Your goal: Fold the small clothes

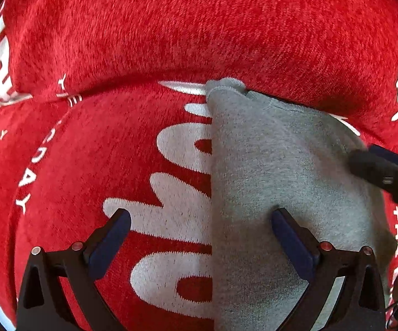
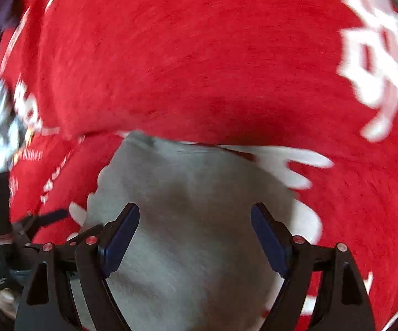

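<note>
On red cloth (image 1: 116,55) lies your grey garment (image 1: 267,165); L gripper (image 1: 201,218) spread wide, R gripper (image 2: 194,212) spread too, both pinching nothing.

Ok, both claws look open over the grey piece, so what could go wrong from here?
1. The left claw straddles the grey garment's straight edge; closing could also pinch the red blanket beneath.
2. The right claw view is blurred, so a grab may land off target.
3. The claws are close together above the garment and could collide.

A folded grey garment (image 1: 281,165) lies flat on red lettered cloth (image 1: 171,27).
</note>
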A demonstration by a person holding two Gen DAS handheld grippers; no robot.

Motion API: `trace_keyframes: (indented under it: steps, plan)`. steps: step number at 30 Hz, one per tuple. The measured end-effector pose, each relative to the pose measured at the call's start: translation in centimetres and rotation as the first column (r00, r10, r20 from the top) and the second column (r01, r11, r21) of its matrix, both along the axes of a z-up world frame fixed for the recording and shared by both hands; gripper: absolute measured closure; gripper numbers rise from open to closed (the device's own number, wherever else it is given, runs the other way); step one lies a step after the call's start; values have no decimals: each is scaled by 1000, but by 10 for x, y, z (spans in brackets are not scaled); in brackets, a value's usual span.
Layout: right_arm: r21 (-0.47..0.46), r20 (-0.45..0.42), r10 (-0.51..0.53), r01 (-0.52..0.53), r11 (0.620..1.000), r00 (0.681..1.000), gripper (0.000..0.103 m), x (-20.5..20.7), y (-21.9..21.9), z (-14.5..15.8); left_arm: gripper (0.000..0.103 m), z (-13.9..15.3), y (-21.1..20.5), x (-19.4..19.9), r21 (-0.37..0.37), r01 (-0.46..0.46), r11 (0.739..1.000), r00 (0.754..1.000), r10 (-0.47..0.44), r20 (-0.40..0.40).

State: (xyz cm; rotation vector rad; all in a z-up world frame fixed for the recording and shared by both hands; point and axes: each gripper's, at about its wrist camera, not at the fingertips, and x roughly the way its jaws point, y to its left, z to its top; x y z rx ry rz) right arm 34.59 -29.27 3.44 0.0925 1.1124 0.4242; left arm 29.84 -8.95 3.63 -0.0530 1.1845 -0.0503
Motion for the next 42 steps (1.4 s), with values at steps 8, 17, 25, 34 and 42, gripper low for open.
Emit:
trace_keyframes:
  steps: [8, 17, 25, 34, 42]
  plan:
    - [-86, -89, -116, 108, 990, 989, 19, 24, -19, -49, 0, 4, 5, 6, -61, 4, 998, 1000, -4, 5]
    - [-90, -30, -136, 132, 987, 990, 20, 10, -20, -47, 0, -13, 2, 81, 87, -59, 995, 996, 64, -66]
    - [-77, -13, -140, 139, 987, 990, 20, -1, -31, -54, 0, -15, 5, 107, 117, -74, 990, 994, 83, -74]
    - [20, 76, -118, 116, 993, 990, 19, -60, -44, 8, 0, 40, -1, 16, -75, 22, 997, 1000, -21, 17]
    - [-55, -21, -55, 54, 997, 998, 20, -145, -35, -8, 0, 12, -4, -68, 17, 81, 997, 995, -80, -53]
